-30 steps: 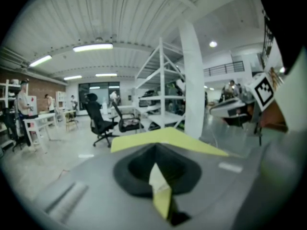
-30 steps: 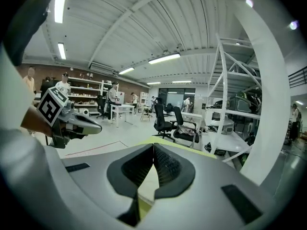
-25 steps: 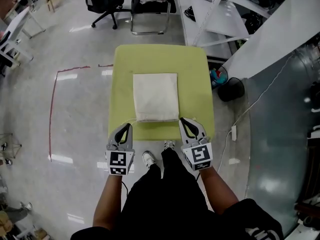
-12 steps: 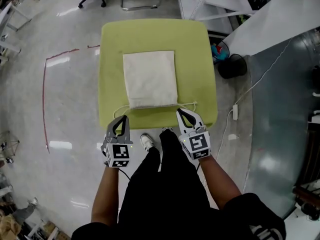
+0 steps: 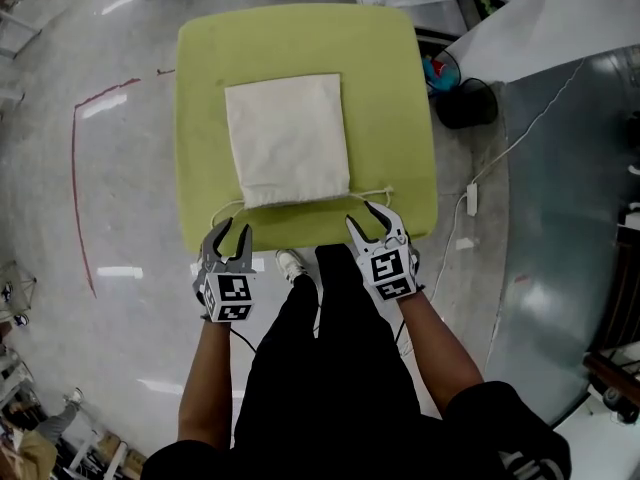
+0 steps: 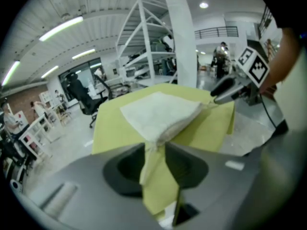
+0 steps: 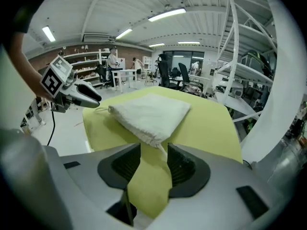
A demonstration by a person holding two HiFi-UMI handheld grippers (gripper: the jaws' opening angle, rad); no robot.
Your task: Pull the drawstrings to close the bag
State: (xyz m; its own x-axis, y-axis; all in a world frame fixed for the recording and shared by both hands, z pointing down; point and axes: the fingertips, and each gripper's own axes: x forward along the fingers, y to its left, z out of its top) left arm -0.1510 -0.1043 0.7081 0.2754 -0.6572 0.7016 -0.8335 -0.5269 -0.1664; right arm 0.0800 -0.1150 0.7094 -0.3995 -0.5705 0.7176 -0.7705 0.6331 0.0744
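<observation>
A white cloth drawstring bag [image 5: 288,138] lies flat on the yellow-green table [image 5: 395,88], its mouth toward me. A drawstring sticks out at each near corner: a loop at the left [image 5: 224,208], a knotted end at the right [image 5: 378,193]. My left gripper [image 5: 228,234] sits at the left corner, jaws opening; in the left gripper view [image 6: 154,150] the left drawstring [image 6: 151,145] runs into the gap. My right gripper [image 5: 372,218] sits at the right corner, jaws opening wide; in the right gripper view [image 7: 153,150] the right drawstring [image 7: 163,150] lies between the jaws without being pressed.
The table's near edge [image 5: 300,238] is just under both grippers, with the person's legs and a shoe [image 5: 290,262] below. A black bin [image 5: 462,103] and a floor cable with a plug block [image 5: 470,200] lie right. White shelving [image 5: 520,18] stands at the back right.
Both grippers have moved forward to the bag's near corners. Their jaws, shut before, now stand apart. The bag has not moved on the table.
</observation>
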